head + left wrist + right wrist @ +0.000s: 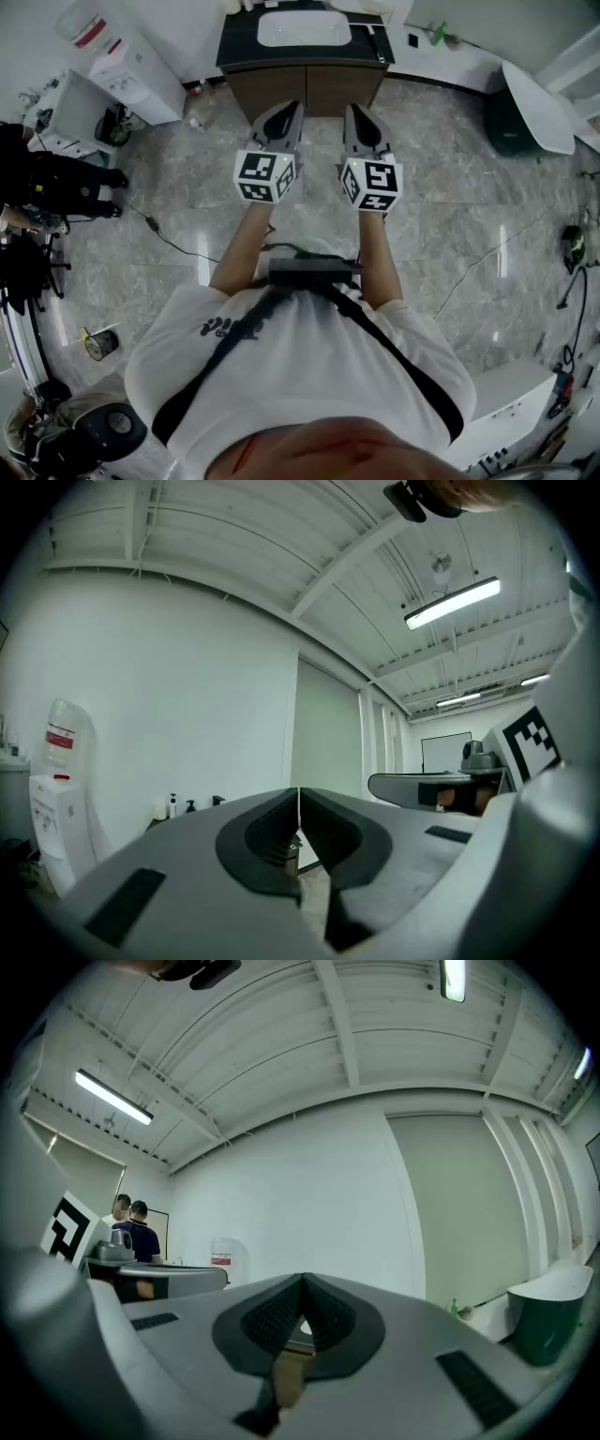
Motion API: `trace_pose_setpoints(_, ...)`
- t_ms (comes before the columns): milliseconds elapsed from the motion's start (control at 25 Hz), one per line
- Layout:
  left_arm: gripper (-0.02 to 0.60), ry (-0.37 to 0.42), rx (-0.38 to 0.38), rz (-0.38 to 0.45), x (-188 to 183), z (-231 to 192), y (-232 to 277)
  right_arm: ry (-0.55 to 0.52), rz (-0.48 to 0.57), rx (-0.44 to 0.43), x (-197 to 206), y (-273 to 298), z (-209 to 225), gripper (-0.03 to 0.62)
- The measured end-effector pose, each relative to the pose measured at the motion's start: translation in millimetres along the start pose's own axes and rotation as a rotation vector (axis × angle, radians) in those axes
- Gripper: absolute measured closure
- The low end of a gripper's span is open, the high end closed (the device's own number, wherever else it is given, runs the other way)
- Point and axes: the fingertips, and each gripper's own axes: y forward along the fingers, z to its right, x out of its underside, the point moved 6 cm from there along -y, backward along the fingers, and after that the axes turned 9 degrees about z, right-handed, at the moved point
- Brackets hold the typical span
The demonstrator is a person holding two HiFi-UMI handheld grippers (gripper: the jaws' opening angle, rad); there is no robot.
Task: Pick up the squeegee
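Squeegee spot: honestly can't make it out in any view. Left claw (284,111) and right claw (360,112) are both pinched closed on nothing, level, side by side, facing the sink cabinet (305,89).

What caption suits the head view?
Left tongs and right tongs, both shut, face a brown wooden cabinet with white oval basin.

Glossy marble-look floor (450,234), wood-grain cabinet doors (309,89), dark matt countertop (234,42), smooth white basin (303,28), perhaps ceramic.
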Motion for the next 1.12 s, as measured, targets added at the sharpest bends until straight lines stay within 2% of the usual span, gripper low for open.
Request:
trace_pose_setpoints(280, 0.566, -0.004, 0.015, -0.011, 9.7, 32.7, 12.1, -0.001, -0.001, 0.019, 1.0, -24.1, 28.1, 0.588)
trace_pose_setpoints(640, 0.566, -0.011, 0.051, -0.061, 29.6, 70.3, 24.1, 0.058, 0.005, 0.034, 10.1, -49.8, 58.6, 0.588)
trace_pose_setpoints(840, 0.566, -0.01, 0.053, -0.074, 34.3, 65.0, 32.5, 0.078, -0.008, 0.033, 18.2, -37.5, 65.2, 0.588)
trace_pose_setpoints(1120, 0.566, -0.046, 0.054, -0.087, 58.2, 27.5, 76.1, 0.049, -0.062, 0.029, 47.3, 10.9, 76.5, 0.586)
